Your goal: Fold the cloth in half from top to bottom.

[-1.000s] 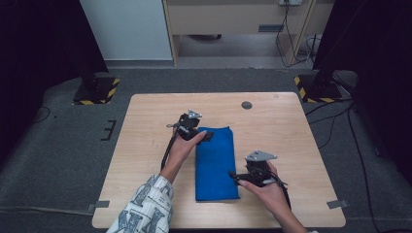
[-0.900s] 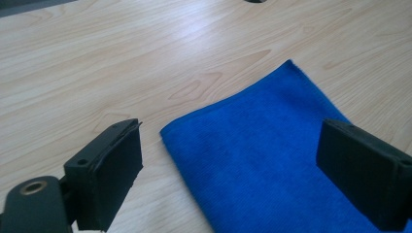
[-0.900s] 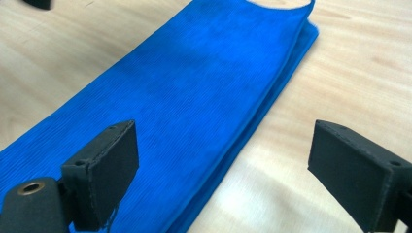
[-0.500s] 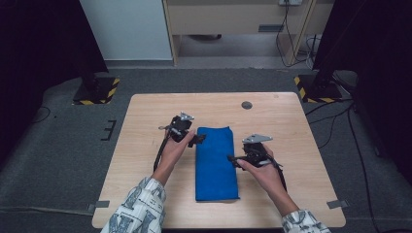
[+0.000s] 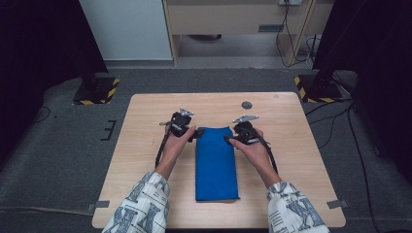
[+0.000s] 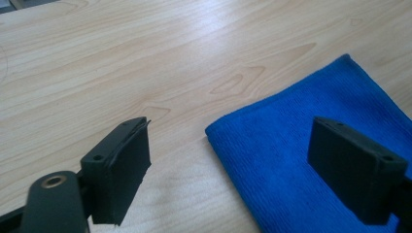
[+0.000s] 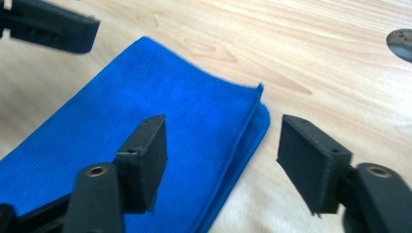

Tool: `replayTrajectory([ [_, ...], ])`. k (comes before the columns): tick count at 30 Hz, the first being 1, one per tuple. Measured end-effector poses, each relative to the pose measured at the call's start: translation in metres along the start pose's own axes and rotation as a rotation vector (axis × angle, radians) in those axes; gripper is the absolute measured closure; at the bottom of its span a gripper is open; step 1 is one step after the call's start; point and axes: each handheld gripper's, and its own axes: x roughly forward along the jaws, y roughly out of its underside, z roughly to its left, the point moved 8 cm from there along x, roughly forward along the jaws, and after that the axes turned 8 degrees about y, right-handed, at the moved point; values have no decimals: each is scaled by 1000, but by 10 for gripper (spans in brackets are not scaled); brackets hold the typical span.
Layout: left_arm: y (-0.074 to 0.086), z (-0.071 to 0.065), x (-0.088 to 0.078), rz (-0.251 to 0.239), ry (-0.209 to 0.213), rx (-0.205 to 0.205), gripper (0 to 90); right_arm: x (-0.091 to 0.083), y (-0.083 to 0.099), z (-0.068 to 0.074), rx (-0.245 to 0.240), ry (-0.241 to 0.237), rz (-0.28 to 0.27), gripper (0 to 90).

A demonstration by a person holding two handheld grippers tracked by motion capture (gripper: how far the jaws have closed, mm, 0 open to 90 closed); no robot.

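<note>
A blue folded cloth (image 5: 216, 162) lies lengthwise on the wooden table (image 5: 145, 145). My left gripper (image 5: 198, 134) sits low at the cloth's far left corner. In the left gripper view the gripper (image 6: 228, 170) is open, its jaws have just been closing a little, and the cloth's corner (image 6: 291, 160) lies between them untouched. My right gripper (image 5: 227, 140) is at the far right corner. In the right gripper view the gripper (image 7: 221, 155) is open, its jaws have just been closing, and the cloth's folded edge (image 7: 204, 126) lies between the pads without contact.
A dark round grommet (image 5: 247, 105) is set in the table beyond the right gripper. Bare wood surrounds the cloth on both sides. On the floor, stands with yellow-and-black bases (image 5: 94, 92) flank the table's far corners.
The right hand has moved away from me along the cloth's right side, from near its middle to the far right corner, its jaws narrowing. The left hand shifted slightly off the cloth's far left corner.
</note>
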Motion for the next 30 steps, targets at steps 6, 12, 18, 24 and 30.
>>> replayTrajectory([
  [6, 3, 6, 7, 6, -28, 17, 192, 21, -10, -10, 23, 3, 11, 426],
  [12, 9, 11, 15, 18, -2, -5, 246, 37, -15, -15, 41, 17, 27, 417],
  [18, 12, 16, 18, 25, -5, -17, 298, 51, -14, -16, 55, 6, 60, 396],
  [24, 18, 19, 26, 44, -13, -22, 312, 61, -7, -20, 61, 11, 100, 369],
  [30, 22, 22, 29, 59, -18, -33, 321, 65, -5, -21, 65, 21, 107, 381],
])
